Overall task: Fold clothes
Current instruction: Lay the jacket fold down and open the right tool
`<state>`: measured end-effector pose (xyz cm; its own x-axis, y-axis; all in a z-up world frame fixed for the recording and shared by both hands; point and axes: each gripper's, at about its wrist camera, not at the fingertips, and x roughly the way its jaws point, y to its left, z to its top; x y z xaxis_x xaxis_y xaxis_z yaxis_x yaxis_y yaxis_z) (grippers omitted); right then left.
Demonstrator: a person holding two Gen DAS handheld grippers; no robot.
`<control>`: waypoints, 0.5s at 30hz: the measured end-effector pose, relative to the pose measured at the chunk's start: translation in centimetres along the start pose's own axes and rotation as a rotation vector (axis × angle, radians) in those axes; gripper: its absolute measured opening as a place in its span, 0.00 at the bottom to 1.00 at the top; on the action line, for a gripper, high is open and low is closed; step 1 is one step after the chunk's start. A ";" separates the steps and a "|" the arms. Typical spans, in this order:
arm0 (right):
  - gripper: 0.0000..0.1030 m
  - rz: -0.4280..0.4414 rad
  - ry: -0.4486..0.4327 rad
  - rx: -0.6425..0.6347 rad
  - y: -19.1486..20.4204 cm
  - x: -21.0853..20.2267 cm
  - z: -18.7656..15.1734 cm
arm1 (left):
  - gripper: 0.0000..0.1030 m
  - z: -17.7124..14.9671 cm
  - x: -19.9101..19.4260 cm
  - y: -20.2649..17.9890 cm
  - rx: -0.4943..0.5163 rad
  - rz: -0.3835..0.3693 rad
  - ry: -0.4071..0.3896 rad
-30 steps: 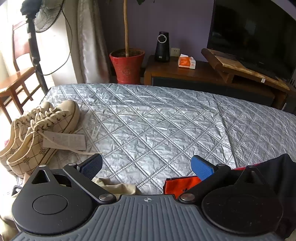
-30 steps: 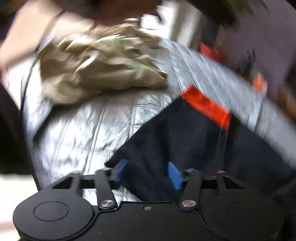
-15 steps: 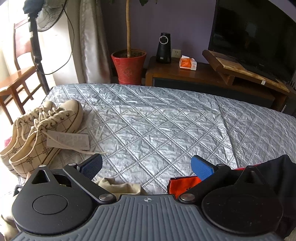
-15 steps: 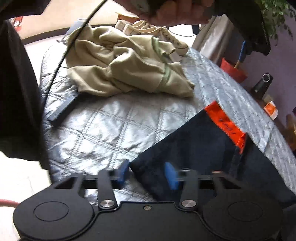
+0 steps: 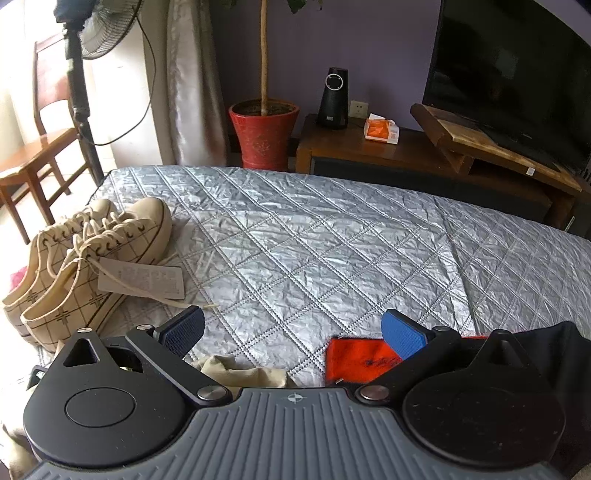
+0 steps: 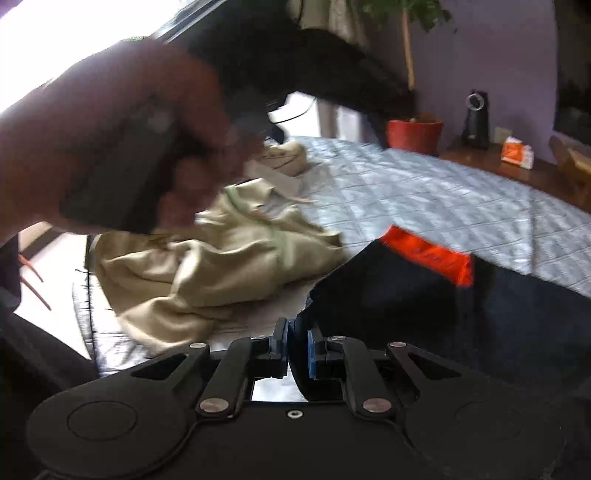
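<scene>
Dark navy garment with an orange label: spread on the near right part of the silver quilted bedspread; its near corner is pinched between the blue pads of the right gripper, whose jaws have just been closing and are now clamped on the cloth. Beige garment: crumpled, just beside the navy one to its left. Left gripper: held above the bedspread, fingers wide apart, nothing between them. A person's hand, blurred, is seen over the beige garment and blocks the far left. Pair of cream checked sneakers with a paper tag: at the bed's left edge. Beyond the bed: red plant pot, standing fan, wooden chair, television.
</scene>
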<state>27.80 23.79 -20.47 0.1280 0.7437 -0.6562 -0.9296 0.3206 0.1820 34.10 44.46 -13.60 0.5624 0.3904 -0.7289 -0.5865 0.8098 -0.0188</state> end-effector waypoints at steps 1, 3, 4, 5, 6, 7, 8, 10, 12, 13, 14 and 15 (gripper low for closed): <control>0.09 0.027 0.011 0.002 0.4 0.4 -0.2 | 1.00 0.0 0.0 -0.1 0.002 0.000 -0.001; 0.09 0.081 0.033 0.005 1.2 1.3 -0.7 | 1.00 0.0 0.0 -0.2 0.004 0.000 0.000; 0.10 0.104 0.057 -0.036 2.1 1.7 -1.0 | 1.00 0.0 0.1 -0.3 0.004 0.000 0.002; 0.15 0.111 0.066 -0.064 2.6 1.8 -1.4 | 1.00 0.0 0.1 -0.3 0.002 -0.002 0.003; 0.21 0.117 0.074 -0.091 3.2 1.9 -1.9 | 1.00 0.0 0.1 -0.4 0.001 -0.005 0.002; 0.22 0.141 0.080 -0.044 2.6 1.7 -2.1 | 1.00 0.0 0.1 -0.5 0.004 -0.006 0.002; 0.22 0.166 0.078 0.015 1.8 1.3 -2.1 | 1.00 0.0 0.1 -0.6 0.009 -0.007 0.003; 0.25 0.137 0.016 0.141 -1.1 -1.3 -2.1 | 1.00 -0.1 0.1 -0.9 0.017 -0.008 0.004; 0.26 0.047 -0.071 0.266 -4.4 -4.8 -2.2 | 1.00 -0.1 0.2 -1.0 0.021 -0.010 0.005; 0.27 0.001 -0.115 0.328 -6.1 -6.5 -2.3 | 1.00 -0.2 0.2 -1.1 0.023 -0.010 0.005; 0.34 -0.076 -0.162 0.413 -8.2 -8.8 -2.7 | 1.00 -0.2 0.2 -1.2 0.025 -0.009 0.006; 0.45 -0.156 -0.210 0.500 -10.4 -11.0 -3.3 | 1.00 -0.2 0.3 -1.3 0.029 -0.009 0.007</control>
<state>34.89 10.36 -17.52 0.3647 0.7494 -0.5527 -0.6234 0.6374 0.4529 34.88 43.40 -13.93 0.5636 0.3799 -0.7335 -0.5641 0.8257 -0.0058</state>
